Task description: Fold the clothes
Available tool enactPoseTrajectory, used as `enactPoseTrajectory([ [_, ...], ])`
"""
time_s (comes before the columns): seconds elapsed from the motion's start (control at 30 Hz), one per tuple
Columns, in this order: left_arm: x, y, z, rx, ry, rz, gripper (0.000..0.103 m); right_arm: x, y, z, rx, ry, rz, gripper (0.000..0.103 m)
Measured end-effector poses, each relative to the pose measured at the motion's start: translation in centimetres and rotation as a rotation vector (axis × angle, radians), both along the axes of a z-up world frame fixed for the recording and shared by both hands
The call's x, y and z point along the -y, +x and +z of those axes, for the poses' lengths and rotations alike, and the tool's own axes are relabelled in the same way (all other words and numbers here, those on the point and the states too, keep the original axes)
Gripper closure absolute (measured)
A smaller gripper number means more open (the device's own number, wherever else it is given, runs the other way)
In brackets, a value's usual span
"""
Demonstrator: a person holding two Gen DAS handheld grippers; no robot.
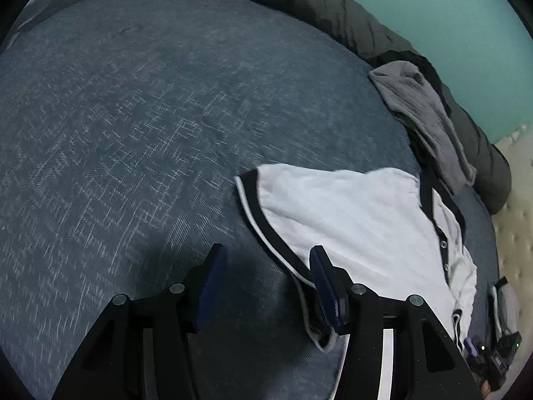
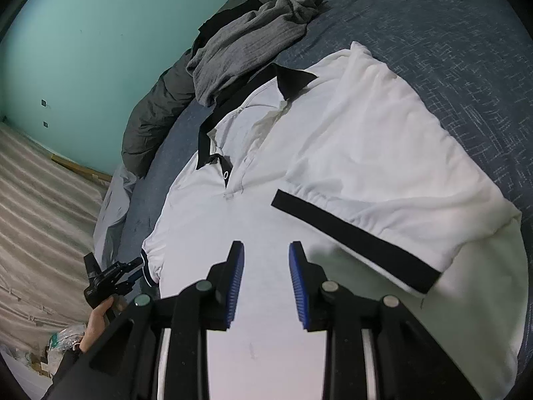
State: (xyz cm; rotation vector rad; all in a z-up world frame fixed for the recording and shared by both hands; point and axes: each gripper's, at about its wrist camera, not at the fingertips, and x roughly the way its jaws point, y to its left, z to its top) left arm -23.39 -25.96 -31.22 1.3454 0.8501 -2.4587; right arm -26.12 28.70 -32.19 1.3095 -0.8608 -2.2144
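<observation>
The white polo shirt (image 2: pixel 333 153) lies flat on the blue bed (image 2: pixel 449 33), one sleeve folded across its chest, collar toward the upper left. My right fingers (image 2: pixel 266 280) hover over its lower body, spread, empty. My left fingers (image 1: pixel 266 286), spread, straddle the sleeve's black edge.

Left claw (image 1: pixel 265 255) open, right claw (image 2: pixel 265 250) parted, both empty

The white polo shirt (image 2: pixel 333 153) runs off the bottom edge of the right wrist view, its hem unseen. One sleeve is folded over the chest, covering it. A black garment (image 2: pixel 230 16) lies mostly buried under the grey sweater (image 2: pixel 253 43). The left wrist view is motion-blurred.
</observation>
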Motion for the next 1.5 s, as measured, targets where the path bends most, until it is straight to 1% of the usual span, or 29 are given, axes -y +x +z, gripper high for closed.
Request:
enactPoseTrajectory([
  [0.07,0.5,-0.6,-0.5,-0.014,0.013,0.008,0.047,-0.3,0.0,0.0,-0.001,0.005,-0.009,0.076],
  [0.3,0.9,-2.0,-0.7,-0.049,0.003,0.011,0.047,-1.0,-0.2,-0.1,0.003,0.002,-0.028,0.076],
  [0.33,0.7,-2.1,-0.6,-0.053,0.001,0.008,0.049,-1.0,-0.2,-0.1,0.003,0.000,-0.029,0.076],
  [0.37,0.6,-2.3,-0.6,-0.055,-0.008,0.003,0.059,-1.1,-0.2,-0.2,0.004,-0.001,-0.030,0.076],
  [0.4,0.4,-2.5,-0.5,-0.056,-0.017,-0.003,0.066,-1.1,-0.2,-0.2,0.005,-0.003,-0.029,0.076],
  [0.47,0.1,-2.8,-0.3,-0.062,-0.030,-0.010,0.090,-1.2,-0.2,-0.2,0.006,-0.007,-0.029,0.076],
  [0.5,0.0,-2.9,0.0,-0.068,-0.032,-0.010,0.094,-1.2,-0.2,-0.2,0.005,-0.008,-0.030,0.076],
  [0.6,-0.3,-2.8,0.8,-0.089,-0.041,-0.015,0.096,-1.4,-0.2,-0.1,0.003,-0.013,-0.036,0.076],
  [0.67,-1.1,-2.7,2.0,-0.108,-0.063,-0.037,0.099,-1.5,-0.2,-0.1,0.003,-0.016,-0.038,0.076],
  [0.8,-3.7,-3.2,4.7,-0.131,-0.121,-0.118,0.099,-1.8,-0.2,0.1,0.000,-0.026,-0.045,0.076],
  [0.97,-9.2,-4.7,8.3,-0.171,-0.167,-0.250,0.099,-2.2,-0.2,0.4,-0.006,-0.041,-0.052,0.076],
  [1.07,-12.7,-5.3,9.6,-0.192,-0.180,-0.326,0.099,-2.3,-0.2,0.4,-0.005,-0.049,-0.055,0.076],
  [1.27,-20.7,-5.9,8.3,-0.132,-0.232,-0.509,0.099,-2.7,-0.2,0.5,-0.004,-0.067,-0.064,0.076],
  [1.37,-23.3,-5.1,6.2,-0.068,-0.287,-0.584,0.099,-2.9,-0.2,0.6,-0.005,-0.076,-0.064,0.076],
  [1.43,-24.3,-4.6,5.4,-0.041,-0.321,-0.616,0.095,-3.0,-0.2,0.6,-0.007,-0.081,-0.066,0.076],
  [1.5,-24.6,-3.7,5.2,-0.028,-0.332,-0.625,0.088,-3.0,-0.2,0.7,-0.007,-0.084,-0.067,0.076],
])
